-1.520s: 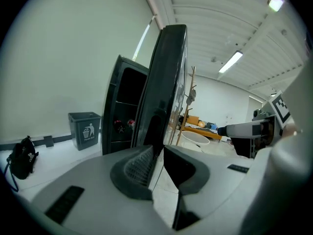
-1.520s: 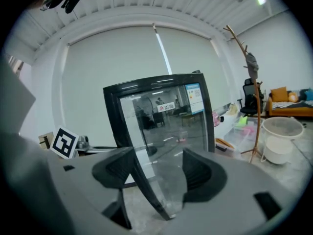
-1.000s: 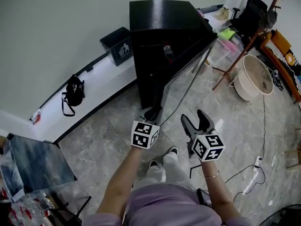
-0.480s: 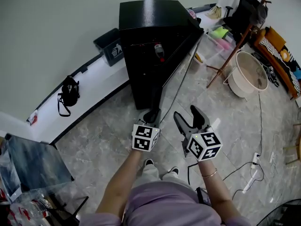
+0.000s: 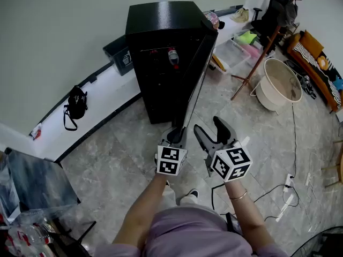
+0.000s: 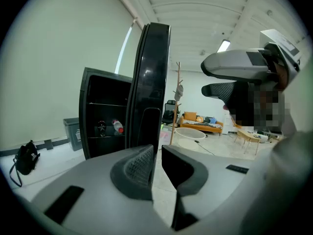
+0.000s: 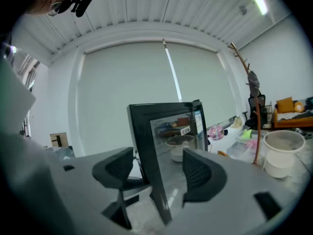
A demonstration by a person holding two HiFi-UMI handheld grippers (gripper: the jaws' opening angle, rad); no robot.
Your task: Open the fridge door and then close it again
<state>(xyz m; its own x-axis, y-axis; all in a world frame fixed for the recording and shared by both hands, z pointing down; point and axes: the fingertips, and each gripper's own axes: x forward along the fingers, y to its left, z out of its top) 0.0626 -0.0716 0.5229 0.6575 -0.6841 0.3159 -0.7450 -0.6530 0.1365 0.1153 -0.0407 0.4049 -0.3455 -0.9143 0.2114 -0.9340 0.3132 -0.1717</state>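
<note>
A small black fridge [image 5: 161,42] stands against the wall, and its glass door [image 5: 197,79] is swung open toward me. My left gripper [image 5: 176,136] is shut on the door's free edge [image 6: 149,87], which runs up between its two pads. Shelves and a bottle [image 6: 117,126] show inside the fridge [image 6: 100,111]. My right gripper [image 5: 212,129] hangs open just right of the door. In the right gripper view the door's frame [image 7: 149,146] shows between that gripper's [image 7: 161,173] wide-apart pads, touching neither.
Left of the fridge are a dark bin [image 5: 119,55] and a black bag [image 5: 75,103] on the white ledge. To the right stand a white tub [image 5: 278,84] and a coat stand [image 5: 262,52]. A cable [image 5: 292,143] crosses the floor. A glass table [image 5: 32,186] sits near left.
My left gripper has drawn the door's edge further out from the fridge, so the door stands wider open. The right gripper has risen a little beside it, still open.
</note>
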